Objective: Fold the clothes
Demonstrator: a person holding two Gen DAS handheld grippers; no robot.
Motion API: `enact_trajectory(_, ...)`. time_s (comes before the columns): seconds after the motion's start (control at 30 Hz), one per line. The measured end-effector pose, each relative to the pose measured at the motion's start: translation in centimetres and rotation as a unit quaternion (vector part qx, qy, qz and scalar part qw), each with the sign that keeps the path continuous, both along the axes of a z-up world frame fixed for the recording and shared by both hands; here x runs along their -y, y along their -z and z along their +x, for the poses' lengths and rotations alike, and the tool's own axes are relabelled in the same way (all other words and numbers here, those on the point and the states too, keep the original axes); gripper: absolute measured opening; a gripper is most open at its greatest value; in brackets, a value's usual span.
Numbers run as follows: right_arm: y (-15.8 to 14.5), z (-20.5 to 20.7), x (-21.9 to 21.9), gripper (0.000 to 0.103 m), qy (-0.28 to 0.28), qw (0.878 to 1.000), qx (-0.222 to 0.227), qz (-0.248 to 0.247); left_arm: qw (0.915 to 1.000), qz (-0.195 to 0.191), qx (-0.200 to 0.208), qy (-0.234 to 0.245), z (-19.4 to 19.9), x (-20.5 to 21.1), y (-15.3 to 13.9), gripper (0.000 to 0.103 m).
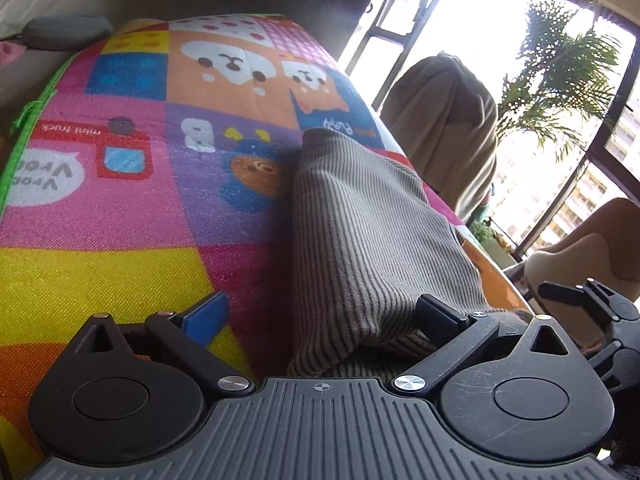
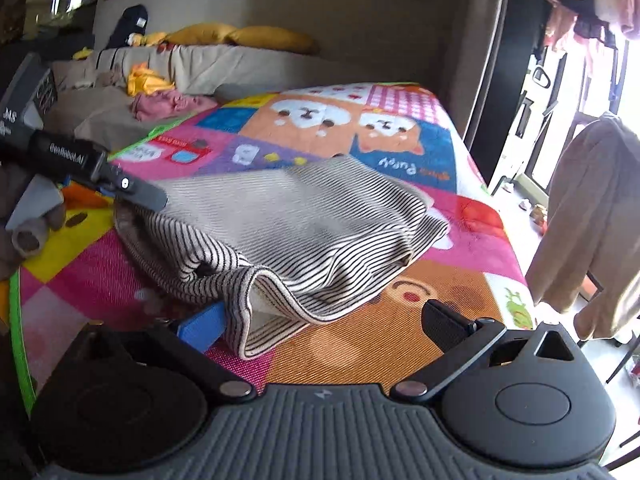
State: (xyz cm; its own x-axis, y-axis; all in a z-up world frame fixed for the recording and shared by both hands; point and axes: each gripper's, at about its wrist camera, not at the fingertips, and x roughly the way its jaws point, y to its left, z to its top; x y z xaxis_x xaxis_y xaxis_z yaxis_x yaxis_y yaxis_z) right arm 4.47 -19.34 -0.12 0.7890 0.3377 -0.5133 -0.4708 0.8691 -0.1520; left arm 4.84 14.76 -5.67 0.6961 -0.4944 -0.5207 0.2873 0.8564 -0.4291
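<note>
— Two grippers, both low over the mat (image 2: pixel 472 312). Left gripper (image 1: pixel 324 316) spread wide: blue finger (image 1: pixel 206 316) off the cloth on the yellow patch, black finger (image 1: pixel 440 318) pressed against the near hem of the striped shirt (image 1: pixel 360 248). Nothing clamped between.

— Same on the right gripper (image 2: pixel 320 322): wide apart, blue finger (image 2: pixel 200 326) just beside the near folded corner of the striped shirt (image 2: pixel 304 224), maybe touching, hard to tell. Black finger (image 2: pixel 446 322) over bare orange mat, apart from the cloth.

— Lies where, exactly?

— Toward the near half of the mat, folded over, lumpy, top layer sagging in the middle. Long axis across the right wrist view, from the left gripper (image 2: pixel 120 184) at the far left corner down to the rounded fold at the right. Stripes mostly along that length. From the left wrist view, runs away from the camera, narrowing to a far edge near the blue puppy panel.

— Room around?

— Plenty of bare mat beyond the far edge and to the shirt's left in the left wrist view, up to the green border (image 1: pixel 24 120). Right of the shirt, a narrow strip of mat, then the drop-off toward the window (image 1: pixel 568 184) and a draped brown cloth (image 2: pixel 592 216). Sofa (image 2: pixel 256 66) with yellow cushions (image 2: pixel 272 38) beyond the far mat edge, pink cloth (image 2: pixel 168 104) heaped near its corner.
</note>
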Motion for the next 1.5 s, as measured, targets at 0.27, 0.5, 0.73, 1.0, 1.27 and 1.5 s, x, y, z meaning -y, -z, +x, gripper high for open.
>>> enact_trajectory(0.27,-2.6,1.5,2.4,0.103,-0.014,0.992,-0.035,0.116,1.0,0.007,0.0,0.0,-0.1,0.2,0.0,0.102)
enact_trajectory(0.5,0.9,4.5,-1.3,0.103,-0.003,0.993,-0.083,0.086,0.9956,0.094,0.002,0.0,-0.4,2.6,-0.4,0.102)
enact_trajectory(0.73,3.3,3.5,-3.0,0.103,-0.006,0.996,-0.09,0.023,0.9943,0.106,-0.009,0.014,-2.1,3.0,-0.9,0.103)
enact_trajectory(1.0,3.8,3.2,-2.3,0.103,0.009,0.994,-0.095,0.053,0.996,0.086,0.019,-0.012,-1.7,2.2,-3.5,0.103)
enact_trajectory(1.27,4.1,3.5,-1.5,0.103,0.011,0.99,-0.115,0.079,0.9899,0.136,-0.024,-0.032,-0.7,2.2,-0.9,0.103)
enact_trajectory(1.5,4.1,3.2,-1.4,0.103,0.01,0.99,-0.117,0.08,0.9794,0.202,-0.006,-0.005,-2.8,3.6,-0.6,0.103)
